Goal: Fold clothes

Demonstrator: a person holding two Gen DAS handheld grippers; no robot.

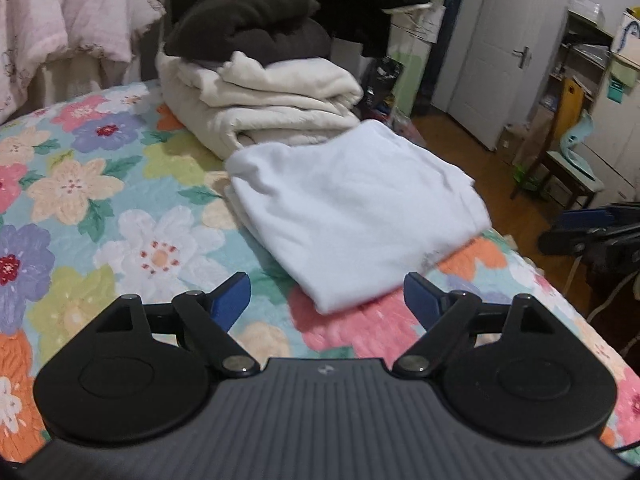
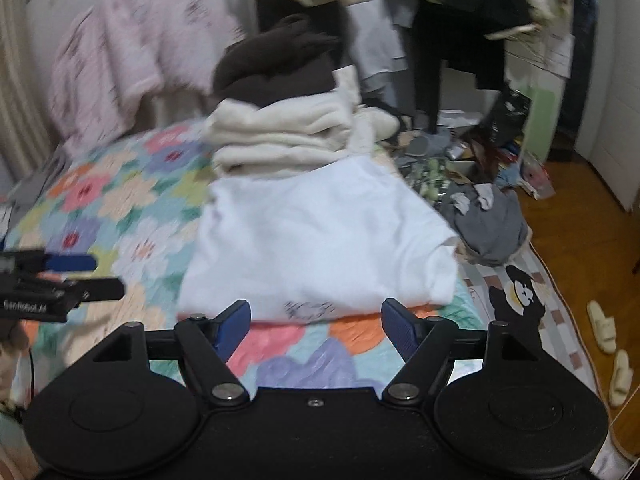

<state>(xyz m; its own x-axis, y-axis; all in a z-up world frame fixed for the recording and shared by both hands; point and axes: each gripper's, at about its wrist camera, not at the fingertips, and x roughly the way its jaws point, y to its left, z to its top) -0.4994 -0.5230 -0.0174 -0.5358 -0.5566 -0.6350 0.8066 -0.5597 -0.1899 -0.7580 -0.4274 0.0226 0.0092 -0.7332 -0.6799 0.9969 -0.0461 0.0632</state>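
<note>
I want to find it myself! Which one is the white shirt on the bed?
Find the flowery bedspread. Near its edge sits a folded stack, dark brown garment on cream garments. The white shirt lies alone, flat, in front of that stack: the brightest white, with a small dark print.

The right wrist view is smearing: the quilt (image 2: 120,200) flowers are losing their outlines, and the pink bedding (image 2: 132,60) is showing only streaks. The print (image 2: 308,309) on the white garment (image 2: 316,236) is blurring past reading. The garment is hiding the foot of the cream stack (image 2: 280,136). The left gripper (image 2: 104,276) is being cut by the frame's left edge, its body lying outside. In the left wrist view the right gripper (image 1: 560,228) is being cut by the right edge, too dark to tell how its jaws are standing. The floor clutter (image 2: 472,168) is blurring into unreadable shapes.
</note>
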